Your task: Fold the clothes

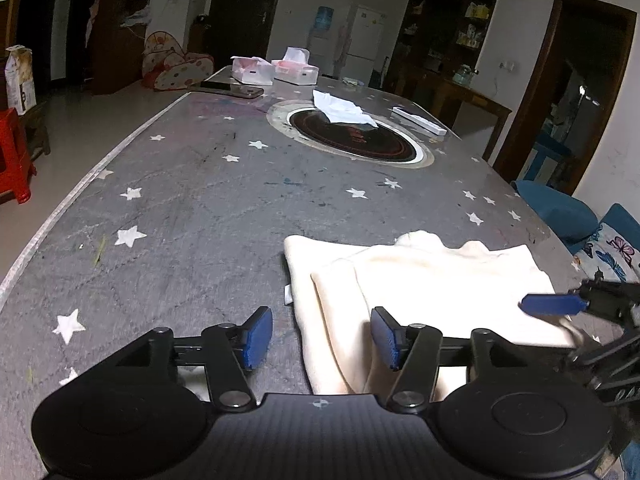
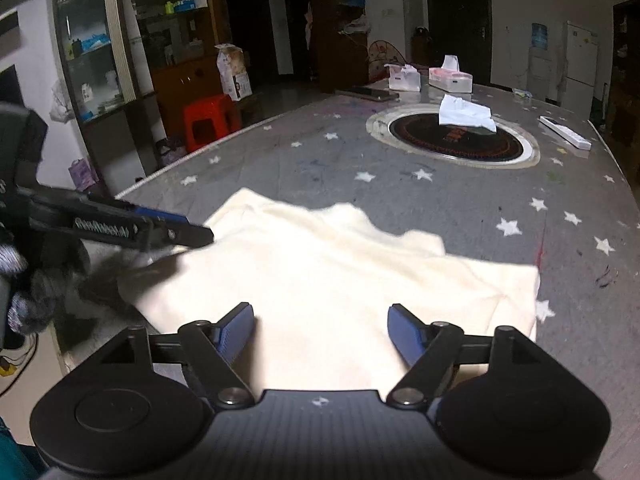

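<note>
The left gripper (image 1: 322, 338) is hanging with its jaws apart and nothing pinched; its right pad is sitting over the left edge of the garment (image 1: 420, 288), its left pad over bare desk (image 1: 180, 208). The right gripper (image 2: 321, 330) is standing wider open, both blue pads hovering over the cloth and gripping nothing. Each gripper is showing at the edge of the other's view, reaching in over the cloth's near corner.

The cream garment is lying folded and flat on the near part of the grey, star-printed desk, one layer stepped over another along its left side.

Further out, a round black cooktop (image 2: 452, 140) is sitting in the middle of the desk with a white tissue (image 2: 466, 114) resting on it. Beyond it, two tissue boxes (image 1: 276, 70) are standing near the far edge. A red stool (image 2: 210, 118) is standing on the floor beside the desk.
</note>
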